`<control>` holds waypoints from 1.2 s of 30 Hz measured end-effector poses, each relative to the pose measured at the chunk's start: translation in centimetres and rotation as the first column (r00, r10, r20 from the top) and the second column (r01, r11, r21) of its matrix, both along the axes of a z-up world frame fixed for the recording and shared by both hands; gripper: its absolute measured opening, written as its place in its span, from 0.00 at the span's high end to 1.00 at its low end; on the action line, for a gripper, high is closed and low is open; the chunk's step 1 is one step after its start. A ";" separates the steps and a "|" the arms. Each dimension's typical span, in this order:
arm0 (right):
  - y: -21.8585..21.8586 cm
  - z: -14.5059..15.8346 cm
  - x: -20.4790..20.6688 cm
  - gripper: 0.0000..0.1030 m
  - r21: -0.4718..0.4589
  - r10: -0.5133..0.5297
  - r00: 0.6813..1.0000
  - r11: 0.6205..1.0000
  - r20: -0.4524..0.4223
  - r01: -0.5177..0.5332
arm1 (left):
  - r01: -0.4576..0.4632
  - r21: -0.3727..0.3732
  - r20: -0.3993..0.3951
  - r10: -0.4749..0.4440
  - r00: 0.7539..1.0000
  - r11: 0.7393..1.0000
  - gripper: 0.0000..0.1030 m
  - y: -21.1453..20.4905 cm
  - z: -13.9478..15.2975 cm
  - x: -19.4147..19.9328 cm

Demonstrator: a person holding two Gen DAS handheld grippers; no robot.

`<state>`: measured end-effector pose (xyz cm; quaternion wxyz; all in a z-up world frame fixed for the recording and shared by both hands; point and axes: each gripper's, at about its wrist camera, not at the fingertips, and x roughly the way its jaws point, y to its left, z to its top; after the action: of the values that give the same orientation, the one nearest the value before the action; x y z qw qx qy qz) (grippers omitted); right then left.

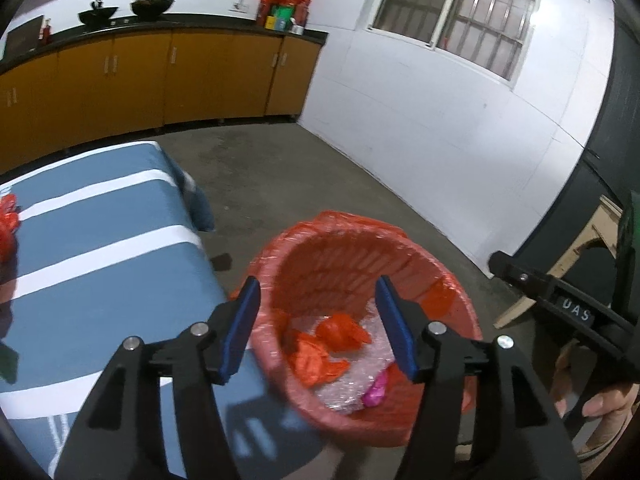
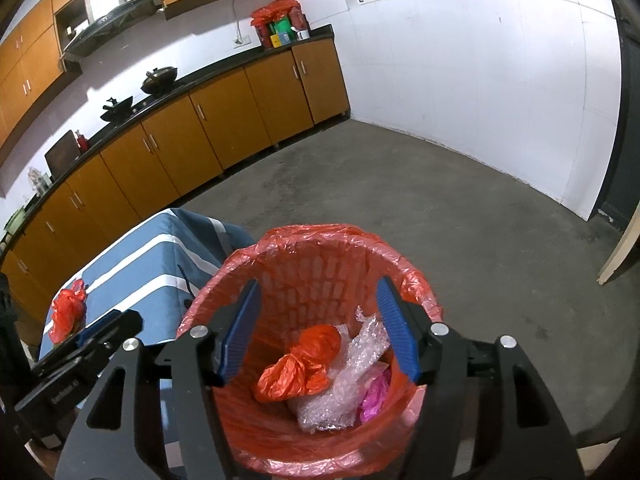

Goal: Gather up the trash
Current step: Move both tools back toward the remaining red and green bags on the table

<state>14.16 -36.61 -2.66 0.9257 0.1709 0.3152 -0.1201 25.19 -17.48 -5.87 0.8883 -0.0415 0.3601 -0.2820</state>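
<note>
Two grippers are hanging over one red bin, so here's the room first: bare grey concrete floor (image 2: 420,200), white walls, a barred window (image 1: 460,12) and a long run of orange-brown cabinets (image 2: 192,136) under a black countertop with a couple of dark woks (image 2: 158,80) sitting on it. A table with a blue-and-white striped cloth (image 1: 100,240) stands right beside the bin, at about 9 o'clock from it.

That bin is a red mesh wastebasket (image 2: 320,272) lined with a red plastic bag. Inside it are a knotted orange-red bag (image 2: 300,364), some clear bubble wrap (image 2: 344,376) and a pink scrap (image 2: 376,396) at around 4 o'clock. Another crumpled red bag (image 2: 68,312) lies on the tablecloth, well away from the bin.

Left gripper (image 1: 316,328) and right gripper (image 2: 318,330) both have their blue pads spread apart with nothing pinched between them.
</note>
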 end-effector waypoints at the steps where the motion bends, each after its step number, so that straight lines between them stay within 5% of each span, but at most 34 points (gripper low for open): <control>1: 0.3 0.1 0.1 0.41 -0.011 0.004 1.000 1.000 0.000 -0.004 | -0.012 0.002 0.003 0.012 1.000 1.000 0.41 0.5 0.1 -0.1; 8: 3.5 0.3 1.5 0.41 -0.055 0.076 0.997 0.996 -0.003 -0.076 | -0.149 0.027 0.069 0.147 0.987 0.988 0.35 6.5 1.5 -1.0; 13: 7.7 0.5 3.5 0.41 -0.071 0.170 0.985 0.983 -0.008 -0.170 | -0.296 0.052 0.142 0.286 0.948 0.954 0.31 13.1 2.4 -2.1; 21: 17.5 0.8 7.5 0.41 -0.098 0.370 0.929 0.924 -0.007 -0.369 | -0.533 0.108 0.225 0.501 0.835 0.839 0.26 24.0 2.0 -3.6; 27: 26.3 1.1 10.2 0.41 -0.119 0.515 0.857 0.851 -0.009 -0.512 | -0.653 0.133 0.210 0.623 0.754 0.746 0.26 30.7 0.3 -3.9; 36: 36.9 0.1 14.3 0.41 -0.142 0.638 0.769 0.759 -0.031 -0.635 | -0.735 0.144 0.184 0.712 0.678 0.663 0.26 37.0 -1.5 -4.6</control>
<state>28.49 0.27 -2.54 0.9243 -0.0124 0.3361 0.1806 20.58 19.51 -7.37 0.9450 -0.0732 0.2906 0.1313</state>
